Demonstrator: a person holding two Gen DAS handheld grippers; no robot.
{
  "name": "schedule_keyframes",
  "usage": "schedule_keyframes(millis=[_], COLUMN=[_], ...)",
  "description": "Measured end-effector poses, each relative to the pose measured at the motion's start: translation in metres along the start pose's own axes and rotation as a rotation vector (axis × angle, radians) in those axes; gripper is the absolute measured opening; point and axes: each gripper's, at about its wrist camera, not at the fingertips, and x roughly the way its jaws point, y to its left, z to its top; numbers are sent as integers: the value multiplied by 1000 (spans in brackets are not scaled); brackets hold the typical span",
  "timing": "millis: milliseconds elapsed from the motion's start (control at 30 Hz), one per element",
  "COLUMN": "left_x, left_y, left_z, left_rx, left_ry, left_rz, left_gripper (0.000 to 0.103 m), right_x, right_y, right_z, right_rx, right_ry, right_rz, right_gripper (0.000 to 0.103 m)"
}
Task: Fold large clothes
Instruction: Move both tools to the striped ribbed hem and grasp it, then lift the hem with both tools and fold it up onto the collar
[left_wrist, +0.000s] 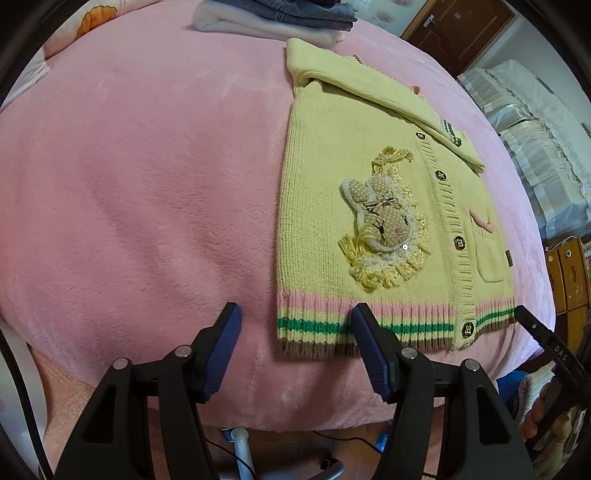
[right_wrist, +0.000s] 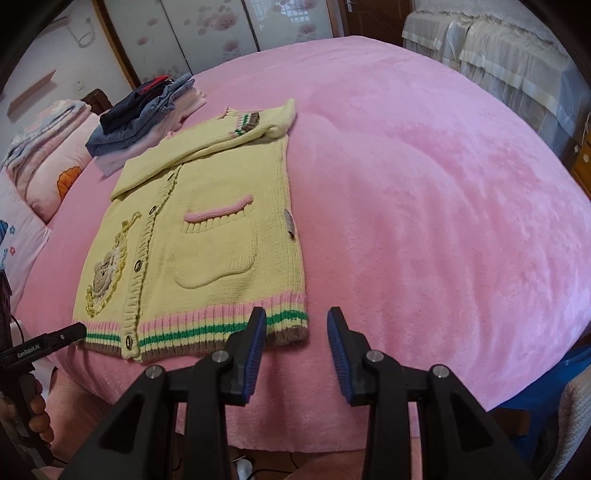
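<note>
Left wrist view: a bed (left_wrist: 129, 192) under a plush pink blanket fills the frame, and on it, toward the near edge, lies a yellow knitted cardigan (left_wrist: 325, 206), front up and buttoned, with both sleeves folded across the chest near the collar. From the right wrist view the same cardigan (right_wrist: 229, 229) spreads flat on the left half of the bed (right_wrist: 424, 221), its striped hem of pink, green and brown facing the camera. A stack of folded clothes (right_wrist: 147, 118), denim and dark pieces over pale pink ones, sits beyond the collar, just beside it, with patterned pillows (right_wrist: 48, 166) at the far left. A cloth-covered piece of furniture (right_wrist: 487, 55) stands past the bed on the right. On the cardigan's front a stuffed rabbit appliqué (left_wrist: 380, 221) with lace trim sits beside the button band, and a pink-trimmed pocket (right_wrist: 218, 236) lies on the other panel. The left claw (left_wrist: 295, 321) hovers wide open at the hem's left corner, one blue pad over the stripes, the other over bare blanket, gripping nothing. The right claw (right_wrist: 296, 325) is likewise wide open and empty at the hem's right corner, one pad over the stripes, the other over blanket.
</note>
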Motion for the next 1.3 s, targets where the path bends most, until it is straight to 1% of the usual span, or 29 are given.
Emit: schedule_keyframes(millis=[67,133,300,367,567,600,633,667,700,733,767,800,833,867,900,933,1033,1133,1200,1300], left_x=[3,6,11,12,13,13,12,12,11,11,11,11,11,10,10,9,8,6,2,-11], left_y=[1,2,4,4,-7,-9,-11,-13,-16,-21,-24,-28,-30,-32,-32,-33,-34,-33,-31,-32], left_z=[1,1,1,1,0,1,1,1,1,1,1,1,0,1,1,2,3,6,9,20], left_rx=[-5,-7,-19,-20,23,27,33,42,54,70,83,96,104,111,114,116,113,97,78,55], left_ry=[1,3,-2,-2,-1,-1,0,0,-1,-1,-1,-2,-2,0,0,-1,-3,-7,-11,-38], left_rz=[-4,-7,-27,-39,-4,2,5,8,10,13,15,15,12,8,4,1,-3,-22,-53,-127], left_gripper=[64,65,69,73,74,72,68,60,57,50,44,40,32,26,23,18,13,12,11,11], right_x=[6,13,24,28,34,34,34,35,35,35,34,35,34,34,34,34,32,29,25,17], right_y=[-3,-4,-2,-1,-1,0,0,1,1,2,3,4,5,5,6,7,8,7,8,9], right_z=[0,-1,-1,-2,-3,-3,-3,-3,-3,-3,-3,-2,-2,-2,-1,-1,-1,0,2,7], right_rx=[14,20,30,28,12,7,3,0,-3,-7,-9,-10,-11,-14,-17,-18,-17,-15,-15,-22], right_ry=[12,24,32,37,49,49,51,55,57,57,58,61,62,62,63,63,62,61,57,44], right_rz=[13,23,74,75,79,80,83,85,87,86,87,90,86,83,82,80,82,87,94,110], right_gripper=[35,35,35,36,34,30,27,23,21,20,16,15,15,14,13,13,13,12,11,11])
